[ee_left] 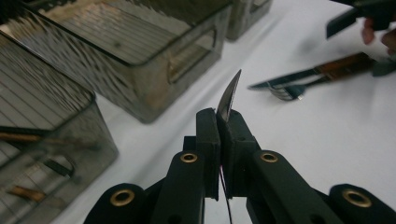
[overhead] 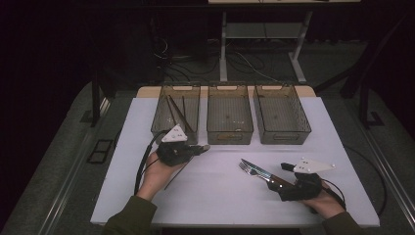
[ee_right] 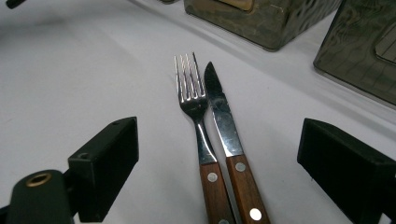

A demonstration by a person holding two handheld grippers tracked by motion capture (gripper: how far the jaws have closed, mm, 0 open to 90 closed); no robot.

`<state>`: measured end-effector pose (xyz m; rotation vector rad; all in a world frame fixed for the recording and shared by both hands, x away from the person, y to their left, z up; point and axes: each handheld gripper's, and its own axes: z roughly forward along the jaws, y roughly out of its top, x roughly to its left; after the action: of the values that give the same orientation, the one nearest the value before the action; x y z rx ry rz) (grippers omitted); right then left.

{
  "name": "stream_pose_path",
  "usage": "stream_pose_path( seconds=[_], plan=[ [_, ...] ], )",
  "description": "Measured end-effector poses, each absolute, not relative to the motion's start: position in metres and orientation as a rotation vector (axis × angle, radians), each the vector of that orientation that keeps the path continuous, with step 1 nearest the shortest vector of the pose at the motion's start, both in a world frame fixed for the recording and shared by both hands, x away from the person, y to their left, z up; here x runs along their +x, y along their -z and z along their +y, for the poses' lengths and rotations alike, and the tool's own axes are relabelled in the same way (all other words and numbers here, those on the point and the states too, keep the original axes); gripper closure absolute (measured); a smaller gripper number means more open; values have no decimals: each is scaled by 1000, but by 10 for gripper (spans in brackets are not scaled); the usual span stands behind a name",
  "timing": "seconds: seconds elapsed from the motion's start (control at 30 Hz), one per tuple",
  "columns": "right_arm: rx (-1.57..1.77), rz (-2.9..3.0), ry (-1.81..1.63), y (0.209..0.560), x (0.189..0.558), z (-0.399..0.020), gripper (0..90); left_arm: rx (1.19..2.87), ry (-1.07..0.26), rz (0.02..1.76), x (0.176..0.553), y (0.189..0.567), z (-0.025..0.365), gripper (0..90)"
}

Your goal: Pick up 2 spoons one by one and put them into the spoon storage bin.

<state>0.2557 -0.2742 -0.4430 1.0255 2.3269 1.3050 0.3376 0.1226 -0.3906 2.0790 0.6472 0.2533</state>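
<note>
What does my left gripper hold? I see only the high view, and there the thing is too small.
Observer: In the left gripper view, the left gripper is shut on a thin, curved metal utensil, seen edge-on.
Operator: Is the right gripper open?
Observer: Yes. In the right gripper view the right gripper stands open, with a wood-handled fork and knife lying untouched between its jaws.

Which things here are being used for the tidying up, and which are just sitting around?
In use: left gripper shut on a spoon; fork and knife between the open right gripper; three bins, the left one holding chopsticks.
Just around: cables and desk legs behind the table.
</note>
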Motion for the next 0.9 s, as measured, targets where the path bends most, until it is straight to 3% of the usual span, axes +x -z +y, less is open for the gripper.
stream_pose_path(
  seconds=[0.9],
  plan=[
    [1021,2316,-1337,440,253,-275,122,1944,-291,628,410,343,64,869]
  ],
)
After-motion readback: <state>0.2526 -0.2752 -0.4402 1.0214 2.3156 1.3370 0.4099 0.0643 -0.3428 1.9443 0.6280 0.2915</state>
